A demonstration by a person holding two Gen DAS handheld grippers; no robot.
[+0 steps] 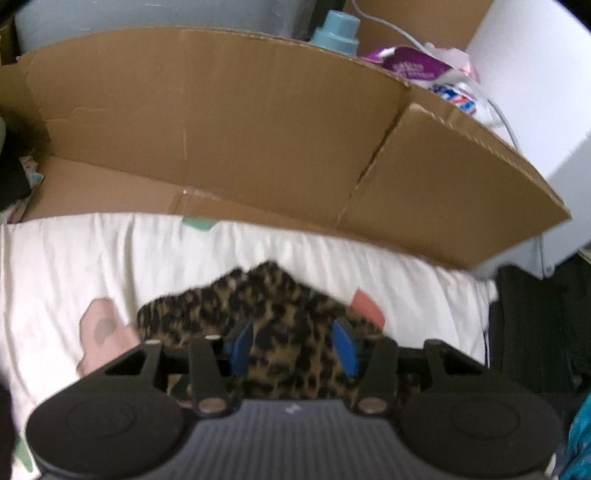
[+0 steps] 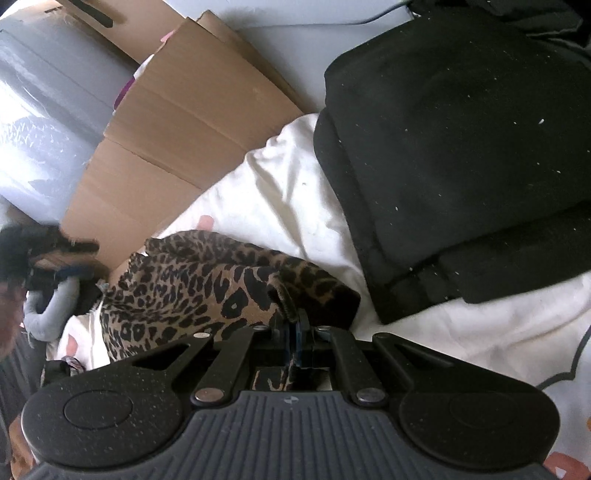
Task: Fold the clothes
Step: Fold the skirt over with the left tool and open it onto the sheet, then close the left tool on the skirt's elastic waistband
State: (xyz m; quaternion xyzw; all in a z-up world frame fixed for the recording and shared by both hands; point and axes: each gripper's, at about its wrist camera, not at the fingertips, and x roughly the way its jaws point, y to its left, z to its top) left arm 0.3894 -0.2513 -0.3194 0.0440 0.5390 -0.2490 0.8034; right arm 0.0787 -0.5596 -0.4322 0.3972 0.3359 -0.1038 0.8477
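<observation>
Lying crumpled on a white bed sheet (image 2: 295,192) printed with small pink and mint shapes, the leopard-print fabric garment (image 2: 192,288) fills the lower middle of both views, and in the right wrist view its long axis seems to run from the lower right, at the jaws, up toward the centre left of the frame. The right gripper (image 2: 293,332) is clamped tight on a hemmed edge of that garment, the cloth pinched between the blue pads and rising in a small fold just above them; the hold looks meant to anchor one corner so the cloth can be drawn flat. In the left wrist view the garment comes to a rough peak pointing at the upper middle of the frame, and the left gripper (image 1: 293,347) hangs over it with its blue pads (image 1: 242,345) standing apart, leopard cloth showing between them but not visibly squeezed; the frame is blurred, so contact cannot be settled, though it reads as a reach for a second hold. No garment end, such as a collar or waistband, can be told apart. Beyond the garment, a folded stack of black clothing (image 2: 461,166) sits on the sheet at the upper right, probably finished pieces set aside. A flattened brown cardboard box (image 1: 229,122) stands along the sheet's far edge, with a pale blue bottle (image 1: 338,31) behind it.
</observation>
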